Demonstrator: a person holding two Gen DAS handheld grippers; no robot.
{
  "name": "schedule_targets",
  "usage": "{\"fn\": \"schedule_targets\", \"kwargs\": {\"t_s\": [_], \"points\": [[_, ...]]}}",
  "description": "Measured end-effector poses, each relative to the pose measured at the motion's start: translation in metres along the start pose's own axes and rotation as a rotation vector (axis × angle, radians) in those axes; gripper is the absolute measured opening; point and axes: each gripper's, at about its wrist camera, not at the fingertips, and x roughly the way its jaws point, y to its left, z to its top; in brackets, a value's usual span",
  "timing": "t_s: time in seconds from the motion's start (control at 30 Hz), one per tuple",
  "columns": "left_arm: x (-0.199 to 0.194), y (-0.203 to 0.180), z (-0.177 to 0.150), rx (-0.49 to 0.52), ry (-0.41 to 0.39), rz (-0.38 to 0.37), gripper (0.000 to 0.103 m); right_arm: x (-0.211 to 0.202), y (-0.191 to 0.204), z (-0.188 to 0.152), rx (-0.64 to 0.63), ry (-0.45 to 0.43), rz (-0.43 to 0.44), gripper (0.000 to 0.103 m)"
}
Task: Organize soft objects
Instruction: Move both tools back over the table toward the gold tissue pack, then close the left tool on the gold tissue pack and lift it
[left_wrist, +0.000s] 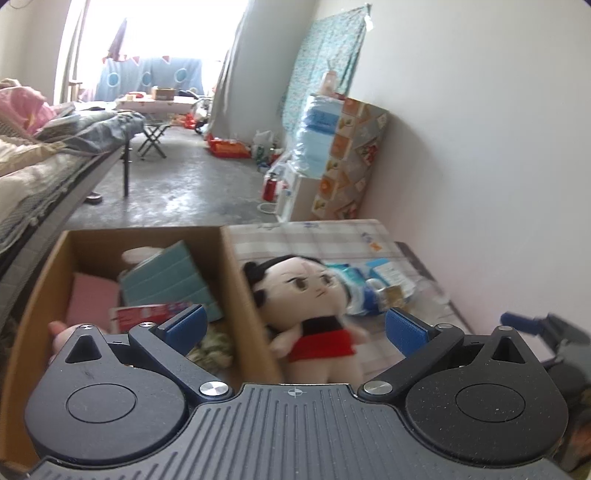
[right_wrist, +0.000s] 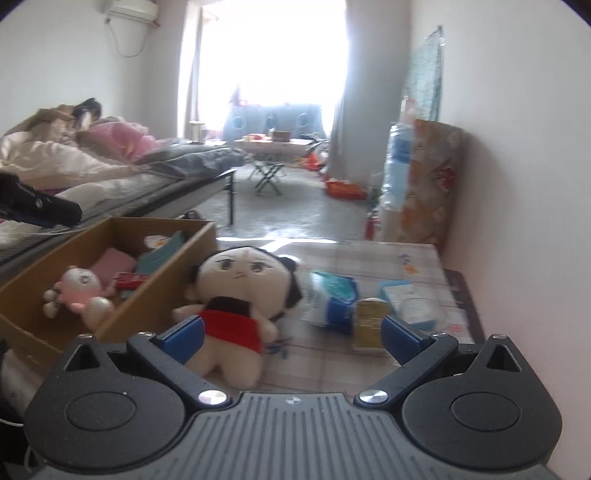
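Observation:
A plush doll (left_wrist: 308, 314) (right_wrist: 236, 299) with black hair and a red skirt sits on the checked tablecloth, leaning against the outer wall of a cardboard box (left_wrist: 242, 288) (right_wrist: 159, 295). Inside the box lie a pink plush toy (right_wrist: 79, 291), a teal book (left_wrist: 166, 282), a pink pad (left_wrist: 92, 299) and a red packet (left_wrist: 147, 314). My left gripper (left_wrist: 295, 328) is open above the box wall and the doll, with nothing between its pads. My right gripper (right_wrist: 291, 336) is open too, just in front of the doll. The right gripper (left_wrist: 546, 328) shows at the edge of the left wrist view.
A blue-white tissue pack (right_wrist: 332, 299), a yellow packet (right_wrist: 369, 325) and a light blue box (right_wrist: 406, 299) lie on the table (right_wrist: 369, 254) right of the doll. A wall runs along the table's right side. A bed (right_wrist: 110, 177) with bedding stands left of the box.

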Motion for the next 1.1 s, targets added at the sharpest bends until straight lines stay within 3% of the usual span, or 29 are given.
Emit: {"fn": "schedule_targets", "kwargs": {"t_s": [0.13, 0.33, 0.47, 0.7, 0.9, 1.1], "points": [[0.013, -0.024, 0.014, 0.008, -0.005, -0.033, 0.103, 0.005, -0.019, -0.015, 0.057, -0.028, 0.026, 0.103], [0.059, -0.077, 0.029, 0.037, 0.038, -0.047, 0.103, 0.026, -0.051, -0.038, 0.253, -0.035, 0.140, 0.103], [0.102, -0.117, 0.032, 0.066, 0.064, -0.035, 0.103, 0.040, -0.068, -0.052, 0.337, -0.030, 0.107, 0.103], [0.191, -0.162, 0.025, 0.096, 0.181, -0.034, 0.102, 0.064, -0.084, -0.069, 0.348, -0.005, 0.071, 0.103], [0.265, -0.164, 0.028, -0.046, 0.322, -0.019, 0.089, 0.080, -0.091, -0.070, 0.358, 0.002, 0.093, 0.099], [0.318, -0.164, 0.041, -0.141, 0.404, -0.010, 0.068, 0.092, -0.099, -0.070, 0.378, -0.007, 0.106, 0.099]]}}
